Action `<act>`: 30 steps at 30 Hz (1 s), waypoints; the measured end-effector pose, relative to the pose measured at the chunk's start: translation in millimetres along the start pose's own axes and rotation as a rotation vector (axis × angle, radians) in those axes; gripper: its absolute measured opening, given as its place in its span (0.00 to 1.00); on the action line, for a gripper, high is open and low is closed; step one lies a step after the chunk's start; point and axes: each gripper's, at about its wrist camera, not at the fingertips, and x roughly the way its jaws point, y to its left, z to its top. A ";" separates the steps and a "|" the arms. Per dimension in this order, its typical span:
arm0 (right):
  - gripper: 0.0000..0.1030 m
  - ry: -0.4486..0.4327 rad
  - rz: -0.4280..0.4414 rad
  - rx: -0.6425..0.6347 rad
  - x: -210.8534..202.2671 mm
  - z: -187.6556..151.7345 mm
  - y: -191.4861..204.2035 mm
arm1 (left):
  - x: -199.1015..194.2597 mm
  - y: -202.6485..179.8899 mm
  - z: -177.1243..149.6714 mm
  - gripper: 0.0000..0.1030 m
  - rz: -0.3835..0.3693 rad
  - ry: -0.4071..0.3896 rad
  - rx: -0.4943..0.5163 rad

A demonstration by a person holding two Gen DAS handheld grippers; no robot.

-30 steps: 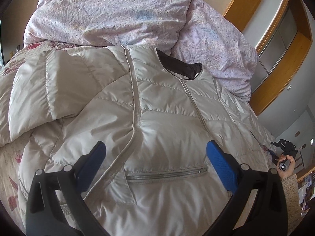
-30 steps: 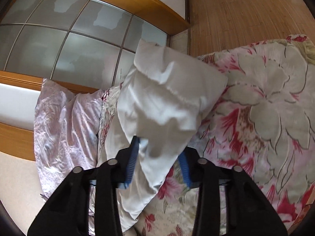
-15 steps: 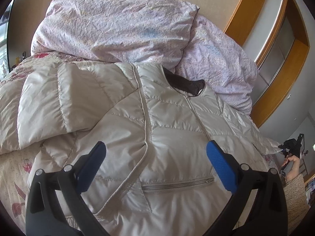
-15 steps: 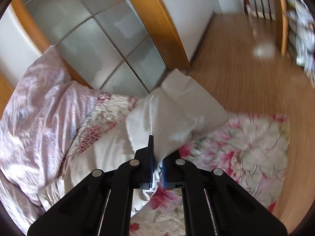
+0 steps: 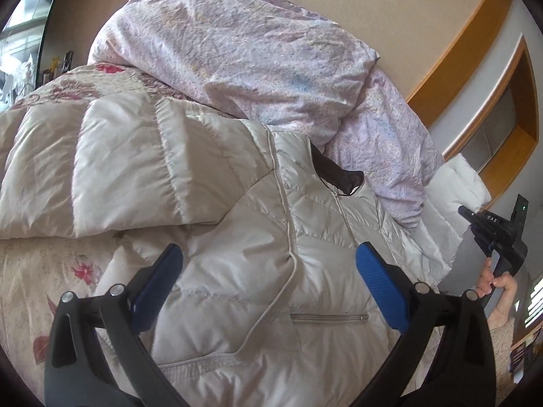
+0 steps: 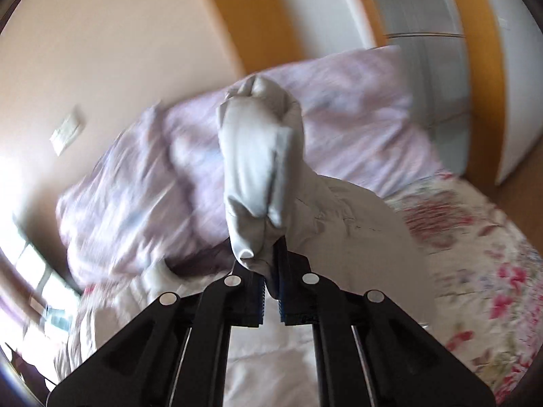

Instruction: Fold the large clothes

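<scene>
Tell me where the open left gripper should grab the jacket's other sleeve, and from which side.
Judging by its pose, take the folded sleeve at its outer end, coming in from the picture's left with the left gripper. It lies flat across the jacket, so pinch a quilted ridge.

A crumpled pale lilac duvet [image 5: 258,61] is heaped against the beige wall [image 5: 407,6]. A cream bedspread with red flowers [image 6: 482,271] covers the bed.

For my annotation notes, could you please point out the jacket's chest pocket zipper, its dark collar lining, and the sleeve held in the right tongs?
pocket zipper [image 5: 328,317], left wrist view, mid-zipper
collar lining [image 5: 342,176], left wrist view, dark inner fabric
sleeve [image 6: 258,169], right wrist view, bunched middle
</scene>
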 end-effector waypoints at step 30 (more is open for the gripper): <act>0.57 0.213 -0.015 -0.357 46.1 -84.0 110.1 | -74.7 90.7 -5.9 0.98 0.151 -0.120 -0.172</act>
